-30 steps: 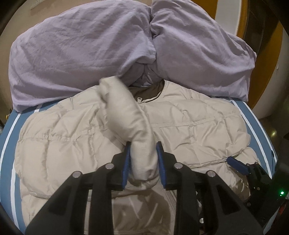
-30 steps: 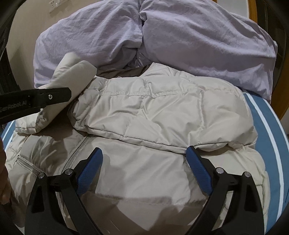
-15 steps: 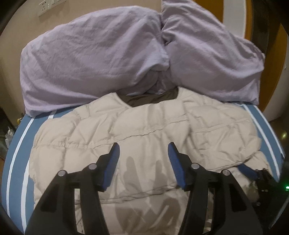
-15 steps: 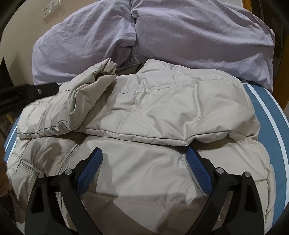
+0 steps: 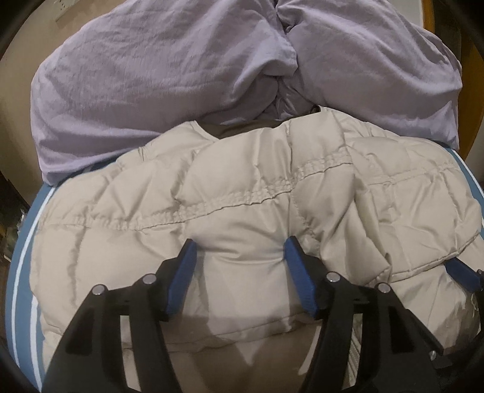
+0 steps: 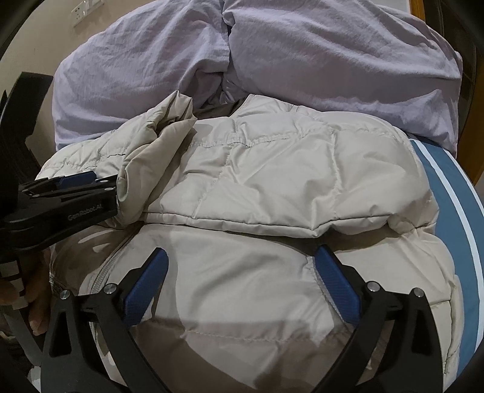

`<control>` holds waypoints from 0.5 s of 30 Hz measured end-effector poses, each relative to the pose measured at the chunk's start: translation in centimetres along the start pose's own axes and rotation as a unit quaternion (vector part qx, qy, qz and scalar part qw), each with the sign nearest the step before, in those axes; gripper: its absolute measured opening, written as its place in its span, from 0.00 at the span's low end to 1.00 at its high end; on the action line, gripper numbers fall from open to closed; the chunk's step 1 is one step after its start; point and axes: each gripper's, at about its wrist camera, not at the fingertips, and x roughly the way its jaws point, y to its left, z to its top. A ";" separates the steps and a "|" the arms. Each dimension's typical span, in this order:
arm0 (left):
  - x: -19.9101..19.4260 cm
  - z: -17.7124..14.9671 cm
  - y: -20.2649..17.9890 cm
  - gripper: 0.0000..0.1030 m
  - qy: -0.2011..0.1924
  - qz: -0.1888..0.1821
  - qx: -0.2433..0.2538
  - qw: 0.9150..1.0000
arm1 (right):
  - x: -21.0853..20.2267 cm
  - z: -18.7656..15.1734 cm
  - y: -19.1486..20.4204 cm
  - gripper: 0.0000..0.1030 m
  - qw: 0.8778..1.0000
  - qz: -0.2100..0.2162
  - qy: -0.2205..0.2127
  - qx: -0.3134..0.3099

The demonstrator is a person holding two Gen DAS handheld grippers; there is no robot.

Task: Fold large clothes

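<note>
Beige puffer jacket (image 6: 272, 181) spread on striped bed (image 6: 453, 193) below lilac duvet (image 6: 302, 54); both sleeves crossed over chest, body fold remaining. Left tool (image 5: 239, 257) apart, pressing fabric; right tool (image 6: 242, 272) apart, empty.

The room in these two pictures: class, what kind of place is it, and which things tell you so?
Most likely a bedroom. A lilac duvet lies bunched on a blue striped bedsheet, the beige puffer jacket is spread over it, and a wall socket shows behind.
</note>
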 end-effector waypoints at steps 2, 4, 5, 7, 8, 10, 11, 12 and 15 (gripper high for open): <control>0.2 0.0 0.1 0.62 0.000 0.001 -0.003 1.000 | 0.0 0.0 0.0 0.98 1.000 0.000 0.001 0.000; 0.2 0.0 0.0 0.64 -0.001 0.005 -0.003 1.000 | 0.1 0.0 0.0 0.98 1.000 -0.002 0.003 0.000; 0.2 0.1 0.0 0.65 -0.001 0.007 -0.003 1.000 | 0.1 0.0 -0.1 0.99 1.000 -0.002 0.004 -0.001; 0.2 -0.2 0.1 0.67 -0.002 0.007 -0.007 1.000 | 0.2 0.0 0.0 0.99 1.000 -0.003 0.006 -0.001; 0.2 -0.2 0.1 0.68 -0.002 0.007 -0.008 1.000 | 0.2 -0.1 0.0 0.99 1.000 -0.003 0.006 -0.002; 0.1 -0.2 0.3 0.71 -0.001 0.008 -0.012 1.000 | 0.2 -0.1 0.0 0.99 1.000 -0.004 0.007 -0.002; 0.0 -0.2 0.4 0.73 0.001 0.009 -0.014 1.000 | 0.3 0.0 -0.1 0.99 1.000 -0.004 0.007 -0.002; -0.1 -0.2 0.5 0.73 0.003 0.008 -0.015 1.000 | 0.2 -0.1 -0.1 0.99 1.000 -0.004 0.007 -0.002; -1.0 -0.6 1.1 0.73 0.012 -0.002 -0.024 1.000 | 0.0 -0.2 -0.1 0.99 1.000 -0.014 0.008 -0.002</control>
